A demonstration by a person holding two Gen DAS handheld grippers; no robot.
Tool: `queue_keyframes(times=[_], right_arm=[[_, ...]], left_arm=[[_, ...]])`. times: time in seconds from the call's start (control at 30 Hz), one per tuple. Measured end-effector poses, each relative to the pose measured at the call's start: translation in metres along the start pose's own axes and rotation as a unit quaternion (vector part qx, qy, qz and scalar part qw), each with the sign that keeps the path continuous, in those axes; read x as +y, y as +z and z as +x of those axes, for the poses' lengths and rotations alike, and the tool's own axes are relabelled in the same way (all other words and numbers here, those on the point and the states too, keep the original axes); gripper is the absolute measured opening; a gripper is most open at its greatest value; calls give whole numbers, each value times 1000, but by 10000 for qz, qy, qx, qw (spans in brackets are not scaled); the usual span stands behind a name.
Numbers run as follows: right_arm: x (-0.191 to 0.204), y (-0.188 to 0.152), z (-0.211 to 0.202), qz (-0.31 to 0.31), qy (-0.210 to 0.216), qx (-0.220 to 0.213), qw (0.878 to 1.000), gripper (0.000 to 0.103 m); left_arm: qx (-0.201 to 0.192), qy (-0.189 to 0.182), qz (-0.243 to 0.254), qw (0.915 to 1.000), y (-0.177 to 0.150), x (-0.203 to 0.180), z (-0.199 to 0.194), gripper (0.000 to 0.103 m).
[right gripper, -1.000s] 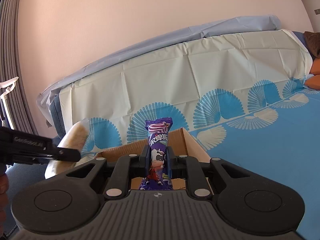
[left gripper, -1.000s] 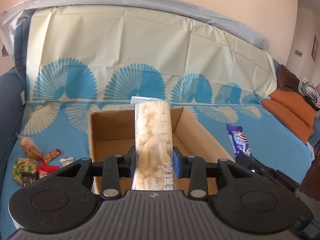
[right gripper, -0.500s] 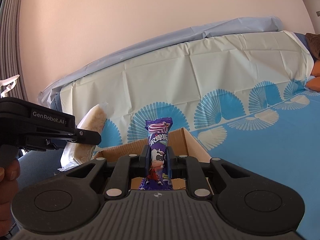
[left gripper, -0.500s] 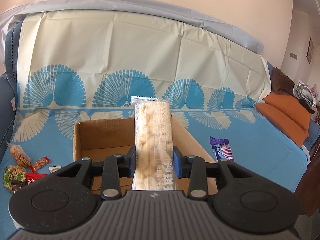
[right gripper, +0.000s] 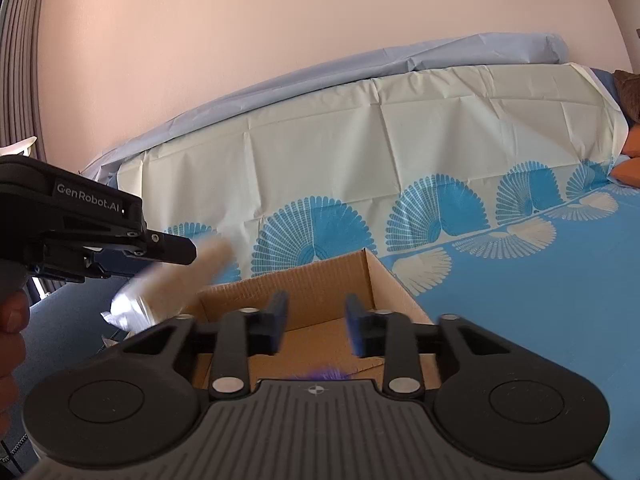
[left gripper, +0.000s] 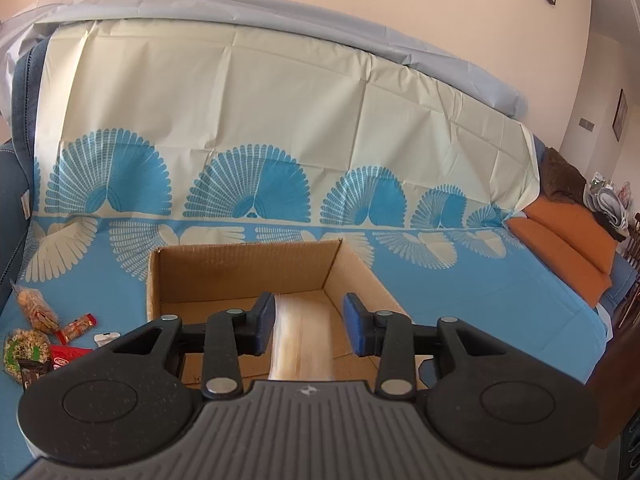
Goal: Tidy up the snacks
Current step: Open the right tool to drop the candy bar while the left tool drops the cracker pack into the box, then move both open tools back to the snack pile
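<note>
An open cardboard box (left gripper: 248,270) sits on the blue-patterned cover. My left gripper (left gripper: 310,322) hovers over it with its jaws opening. The long beige snack pack (left gripper: 302,340) is a blur dropping between the pads, which stand clear of it. In the right wrist view the box (right gripper: 320,280) lies just ahead. My right gripper (right gripper: 316,322) is over it, jaws opening, with no pad contact. A scrap of the purple snack packet (right gripper: 320,374) shows low down behind the gripper body. The left gripper (right gripper: 176,250) and the falling beige pack (right gripper: 176,280) appear at the left.
Several small snacks (left gripper: 40,336) lie on the cover left of the box. Orange cushions (left gripper: 568,240) and clutter sit at the far right. A person's hand (right gripper: 10,320) holds the left gripper. The sofa back rises behind the box.
Both grippers have let go. The beige pack has slipped down out of the left pads, and the purple packet has dropped from the right pads toward the box.
</note>
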State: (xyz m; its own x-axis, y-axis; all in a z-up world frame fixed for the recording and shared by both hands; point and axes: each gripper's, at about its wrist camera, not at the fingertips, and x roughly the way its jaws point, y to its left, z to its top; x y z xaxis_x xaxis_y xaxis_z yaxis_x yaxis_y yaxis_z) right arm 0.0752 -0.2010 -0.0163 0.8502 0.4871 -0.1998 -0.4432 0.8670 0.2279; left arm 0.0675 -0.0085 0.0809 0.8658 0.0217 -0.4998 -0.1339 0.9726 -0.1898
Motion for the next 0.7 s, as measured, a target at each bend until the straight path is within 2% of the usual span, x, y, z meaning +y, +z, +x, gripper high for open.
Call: queue_keyframes(times=[0.07,0.23,0.3,0.43,0.57,0.7], right_arm=[[-1,0,0,11,2,6,10000,41],[-2,-1,1,21,-52,32,10000,41],[-1,-2,1,-20,-62,53,10000,41],[2,-2,1,-45,-94,72,9999,43],[2,-2,0,-14,-113,92,9999,46],[4,-2,-1,-64,-156,128,9998,48]], left_arm=[[-44,47,65,10000,0,-1,-2,50],[-89,152,93,9998,-8,1,-9,52],[-204,291,87,9993,-12,5,-14,58],[-494,399,178,9978,-23,20,-30,63],[-620,623,438,9952,-41,50,-50,63],[-408,1014,640,9919,-65,102,-67,63]])
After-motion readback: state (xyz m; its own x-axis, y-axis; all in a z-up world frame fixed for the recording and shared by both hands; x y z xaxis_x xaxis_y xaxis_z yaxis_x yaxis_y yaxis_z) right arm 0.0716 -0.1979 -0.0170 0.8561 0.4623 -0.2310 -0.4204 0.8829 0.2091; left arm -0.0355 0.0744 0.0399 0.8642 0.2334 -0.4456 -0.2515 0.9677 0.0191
